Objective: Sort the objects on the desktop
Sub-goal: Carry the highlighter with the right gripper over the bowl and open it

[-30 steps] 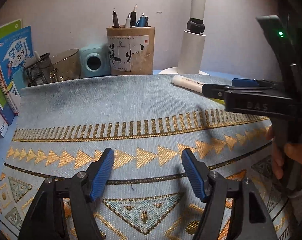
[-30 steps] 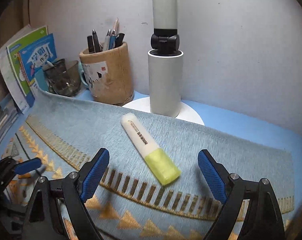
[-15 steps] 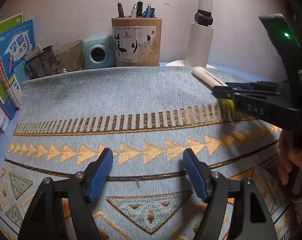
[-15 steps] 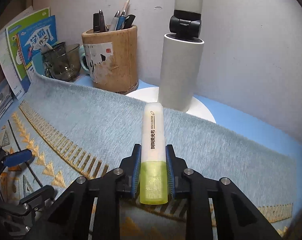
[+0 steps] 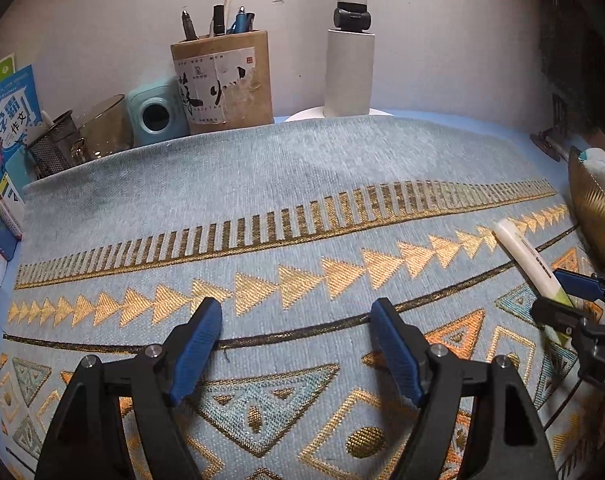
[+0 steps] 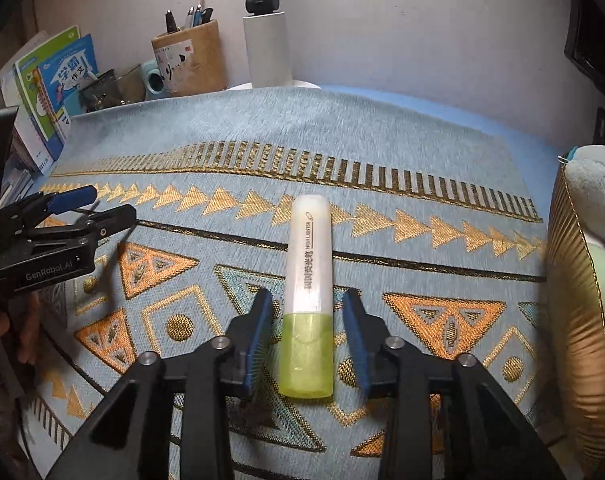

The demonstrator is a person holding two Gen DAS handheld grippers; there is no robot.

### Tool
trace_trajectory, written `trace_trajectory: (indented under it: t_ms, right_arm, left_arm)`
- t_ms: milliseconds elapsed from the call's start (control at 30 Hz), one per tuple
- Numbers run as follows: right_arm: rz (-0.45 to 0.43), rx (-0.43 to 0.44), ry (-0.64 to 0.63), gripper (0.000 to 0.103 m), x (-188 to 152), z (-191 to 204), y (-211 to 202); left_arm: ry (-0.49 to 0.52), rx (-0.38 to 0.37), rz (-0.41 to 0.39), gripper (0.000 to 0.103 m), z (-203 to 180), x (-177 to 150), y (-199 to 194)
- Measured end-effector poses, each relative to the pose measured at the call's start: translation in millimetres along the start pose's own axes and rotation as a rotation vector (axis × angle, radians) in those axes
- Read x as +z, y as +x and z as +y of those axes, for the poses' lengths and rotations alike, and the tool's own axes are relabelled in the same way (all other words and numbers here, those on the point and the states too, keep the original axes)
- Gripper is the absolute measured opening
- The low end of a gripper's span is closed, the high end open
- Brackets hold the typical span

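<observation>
A highlighter (image 6: 308, 280) with a white body and yellow-green cap lies on the patterned blue mat (image 6: 342, 140), pointing away from me. My right gripper (image 6: 308, 320) straddles its cap end, open, with a narrow gap on each side between pads and cap. In the left wrist view the same highlighter (image 5: 522, 252) shows at the right edge, between the right gripper's fingers (image 5: 578, 282). My left gripper (image 5: 296, 344) hovers open and empty over the mat's front; it also appears at the left of the right wrist view, as the left gripper (image 6: 110, 204), held by a hand.
Along the back wall stand a wooden pen holder (image 5: 222, 80), a white lamp post (image 5: 350, 68), a teal device (image 5: 154, 114), a glass cup (image 5: 102, 124), a mesh cup (image 5: 50, 148) and books (image 5: 6, 128). A gold ribbed basket (image 6: 574, 280) with a plush toy stands at the right.
The right gripper closed on the highlighter near the lamp, carried it to the mat's front right, and its jaws have now parted from it. The left gripper stayed open.
</observation>
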State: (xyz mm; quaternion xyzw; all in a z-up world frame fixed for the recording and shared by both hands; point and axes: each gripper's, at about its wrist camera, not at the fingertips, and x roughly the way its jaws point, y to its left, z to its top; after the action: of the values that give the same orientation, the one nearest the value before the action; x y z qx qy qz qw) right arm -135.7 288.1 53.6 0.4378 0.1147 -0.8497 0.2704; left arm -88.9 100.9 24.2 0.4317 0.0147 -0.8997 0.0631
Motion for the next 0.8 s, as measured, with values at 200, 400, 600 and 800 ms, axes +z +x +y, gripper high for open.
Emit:
trace_trajectory:
  t_ms: [200, 400, 600, 800]
  right_arm:
    - [-0.016, -0.085, -0.049, 0.066, 11.9, 10.4, 6.5]
    - [-0.020, -0.048, -0.037, 0.024, 13.2, 11.5, 2.3]
    - [-0.066, 0.095, 0.052, 0.024, -7.7, 5.5, -34.5]
    - [-0.158, 0.078, 0.121, 0.024, -7.4, -11.9, -62.1]
  left_arm:
    - [-0.027, -0.016, 0.025, 0.075, 7.0, 0.3, 6.5]
    - [-0.045, -0.030, 0.023, 0.076, 10.2, -0.3, 6.2]
    - [-0.054, -0.040, 0.019, 0.076, 12.5, -1.0, 5.5]
    - [-0.053, -0.054, -0.002, 0.075, 13.2, -2.3, 0.9]
